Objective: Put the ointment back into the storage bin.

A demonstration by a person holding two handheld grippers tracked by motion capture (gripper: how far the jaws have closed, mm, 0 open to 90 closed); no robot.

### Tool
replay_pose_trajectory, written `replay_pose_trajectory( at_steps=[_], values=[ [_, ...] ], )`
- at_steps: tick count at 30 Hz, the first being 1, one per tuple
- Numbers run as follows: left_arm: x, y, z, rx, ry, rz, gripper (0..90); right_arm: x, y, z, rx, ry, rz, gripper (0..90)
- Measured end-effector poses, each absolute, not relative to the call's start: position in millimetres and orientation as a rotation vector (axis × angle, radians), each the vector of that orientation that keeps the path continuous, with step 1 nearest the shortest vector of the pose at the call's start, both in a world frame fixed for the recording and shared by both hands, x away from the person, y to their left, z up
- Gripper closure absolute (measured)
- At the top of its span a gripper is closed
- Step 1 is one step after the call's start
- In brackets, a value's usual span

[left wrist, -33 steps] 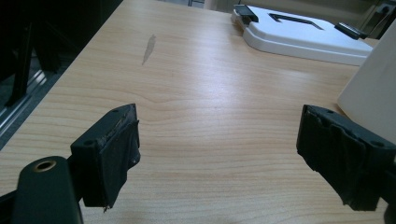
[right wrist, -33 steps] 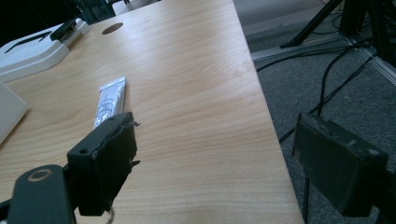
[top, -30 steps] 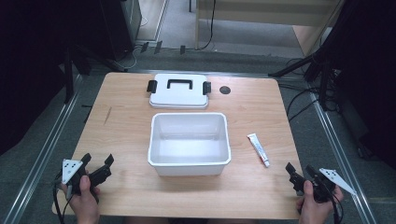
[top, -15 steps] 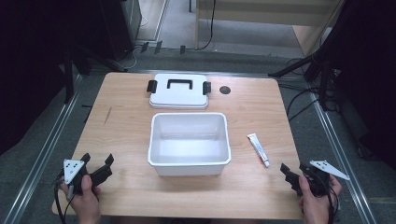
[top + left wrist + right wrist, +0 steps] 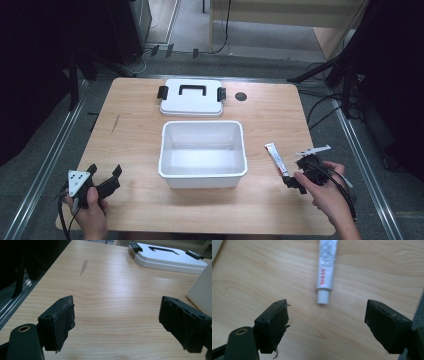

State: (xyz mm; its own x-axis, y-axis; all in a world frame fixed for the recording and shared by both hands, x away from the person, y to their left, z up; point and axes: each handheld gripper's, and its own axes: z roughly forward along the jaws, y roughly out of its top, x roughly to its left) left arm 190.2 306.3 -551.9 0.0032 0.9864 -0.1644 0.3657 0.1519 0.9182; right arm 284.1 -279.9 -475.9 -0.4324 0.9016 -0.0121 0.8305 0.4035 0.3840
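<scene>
White tube lying on table, cap just ahead of right gripper, jaws spread

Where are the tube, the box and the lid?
tube (image 5: 325,270), right gripper view, on its printed body.
box (image 5: 202,177), high view, on its near wall.
lid (image 5: 191,104), high view, on its white top near the handle.

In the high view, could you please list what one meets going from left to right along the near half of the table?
left gripper → white bin → tube → right gripper
</scene>
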Motion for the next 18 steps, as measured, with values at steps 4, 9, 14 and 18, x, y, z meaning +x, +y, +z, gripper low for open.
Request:
replay_pose_trajectory(
  at_steps=[4,9,14,18],
  values=[
    [190.1,307.0,-551.8,1.362,1.524,0.856,14.0,295.8,-264.4,-477.2,1.503,2.608,0.334,16.8],
    [190.4,308.1,-551.9,1.36,1.527,0.847,14.0,307.1,-253.9,-479.7,1.471,2.685,0.164,17.3],
    [191.2,308.1,-551.9,1.364,1.53,0.841,14.0,325.5,-244.0,-481.7,1.489,2.722,-0.006,23.7],
    [191.2,308.1,-551.9,1.365,1.529,0.841,14.0,343.8,-243.4,-484.2,1.549,2.673,0.008,29.4]
  ],
)
